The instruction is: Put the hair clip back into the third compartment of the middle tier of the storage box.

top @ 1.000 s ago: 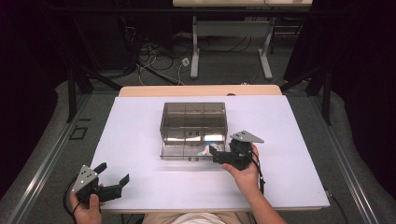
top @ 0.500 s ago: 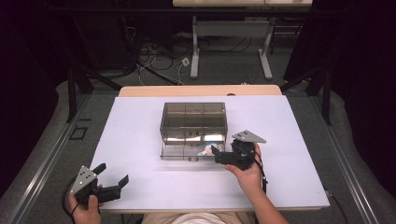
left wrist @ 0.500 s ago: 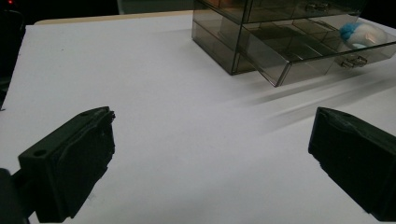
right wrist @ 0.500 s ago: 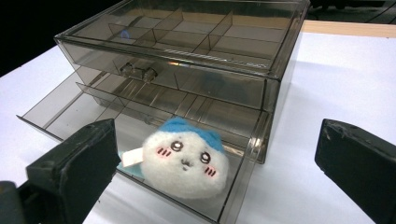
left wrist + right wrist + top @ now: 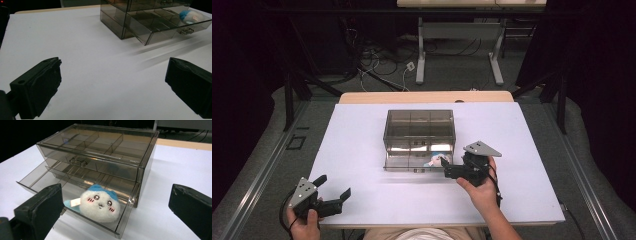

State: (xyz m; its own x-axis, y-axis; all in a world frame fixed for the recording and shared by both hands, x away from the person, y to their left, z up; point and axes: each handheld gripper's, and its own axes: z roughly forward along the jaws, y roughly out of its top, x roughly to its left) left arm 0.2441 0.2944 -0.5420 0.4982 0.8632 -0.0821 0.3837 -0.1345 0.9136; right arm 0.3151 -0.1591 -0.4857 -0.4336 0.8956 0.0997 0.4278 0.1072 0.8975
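A white table [image 5: 362, 150] is seen from above, with a small smoked-plastic drawer cabinet [image 5: 419, 131] standing near its middle. The cabinet has two drawers stacked one above the other. The upper drawer [image 5: 82, 161] is closed, and its small handle faces the person. The lower drawer [image 5: 75, 195] is pulled out toward the person's side.

A small plush toy [image 5: 100, 205] is lying in the right end of the open lower drawer, against its front wall. The toy is white and round, with a blue cap, pink cheeks and a small paper tag at one side. From above, the toy [image 5: 435, 161] is seen at the drawer's right front corner.

The right gripper [image 5: 446, 168] is held in the person's right hand [image 5: 482, 192] just beside that corner of the drawer. Its jaws are spread wide and nothing is held between them. In the right gripper view the two black jaws are seen on either side of the toy, apart from it.

The left gripper [image 5: 336, 195] is held in the left hand [image 5: 302, 225] at the near left edge of the table, well apart from the cabinet. Its jaws are also spread wide and empty, with bare table seen between them in the left gripper view.
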